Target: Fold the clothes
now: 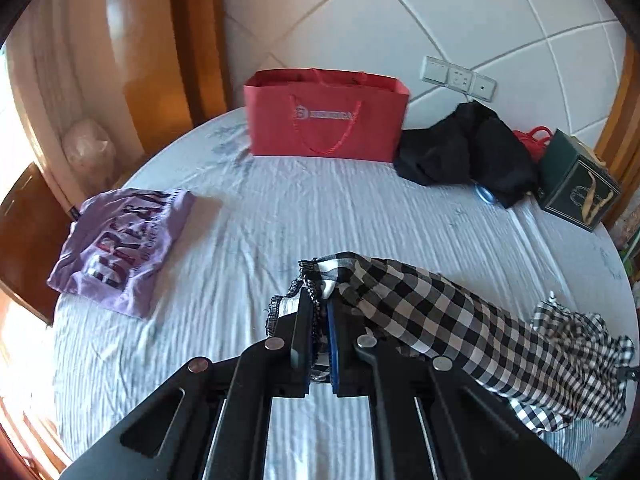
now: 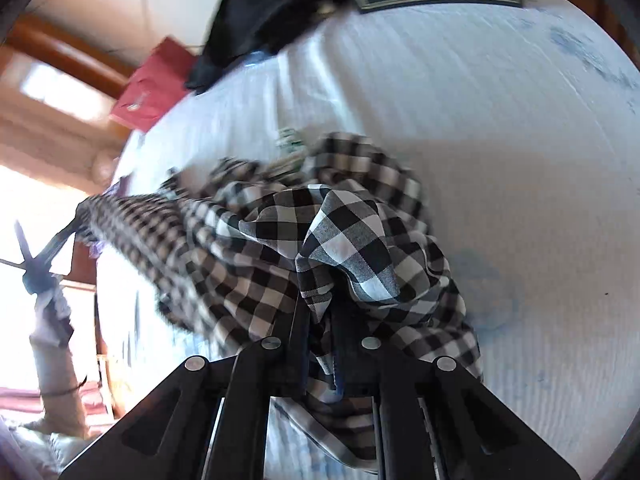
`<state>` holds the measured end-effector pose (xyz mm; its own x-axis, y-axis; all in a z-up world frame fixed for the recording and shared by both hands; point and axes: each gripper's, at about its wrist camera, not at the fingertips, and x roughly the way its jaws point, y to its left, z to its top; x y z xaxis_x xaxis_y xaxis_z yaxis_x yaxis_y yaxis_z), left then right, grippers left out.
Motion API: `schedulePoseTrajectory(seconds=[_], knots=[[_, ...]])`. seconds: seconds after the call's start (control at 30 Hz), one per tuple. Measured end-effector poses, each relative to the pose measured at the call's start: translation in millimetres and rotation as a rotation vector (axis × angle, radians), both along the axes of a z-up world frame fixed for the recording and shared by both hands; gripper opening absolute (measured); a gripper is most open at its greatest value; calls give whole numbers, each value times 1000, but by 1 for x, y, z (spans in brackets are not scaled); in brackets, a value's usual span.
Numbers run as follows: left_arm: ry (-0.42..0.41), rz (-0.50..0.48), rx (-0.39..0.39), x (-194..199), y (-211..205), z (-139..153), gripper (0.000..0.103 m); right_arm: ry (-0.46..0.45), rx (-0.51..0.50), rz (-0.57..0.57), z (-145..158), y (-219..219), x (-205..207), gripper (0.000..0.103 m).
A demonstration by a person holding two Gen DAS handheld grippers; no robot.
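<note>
Left gripper is clamping the gingham garment at its lace edge; right gripper is pinching a bunched part. Garment is hanging between them, above the bed, near the purple shirt. Be pulling both grips apart evenly, keeping cloth taut.
</note>
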<state>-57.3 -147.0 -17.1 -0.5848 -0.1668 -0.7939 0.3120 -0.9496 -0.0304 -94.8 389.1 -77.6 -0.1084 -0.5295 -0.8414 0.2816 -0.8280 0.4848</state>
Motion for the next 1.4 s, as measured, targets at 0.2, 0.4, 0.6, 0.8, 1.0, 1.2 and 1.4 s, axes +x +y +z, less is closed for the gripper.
schedulePoseTrajectory(seconds=[0.2,0.4,0.6,0.8,1.0,1.2,1.4], knots=[[-91,117,10,32,-69,-26,6,102,38,-32,39,-16,17,53],[-156,144,60,49,-82,-63,7,70,159,-148,14,-5,-45,55],[-150,145,81,54,-84,-67,7,-44,185,-207,-38,-3,-99,60],[-121,152,85,50,-93,-59,6,-38,259,-171,-45,-23,-91,11],[45,182,41,38,-112,11,6,375,203,-380,101,20,-74,8],[230,204,3,36,-135,98,6,726,164,-718,245,98,-29,8],[160,13,76,3,-95,70,6,544,183,-788,210,159,2,9]])
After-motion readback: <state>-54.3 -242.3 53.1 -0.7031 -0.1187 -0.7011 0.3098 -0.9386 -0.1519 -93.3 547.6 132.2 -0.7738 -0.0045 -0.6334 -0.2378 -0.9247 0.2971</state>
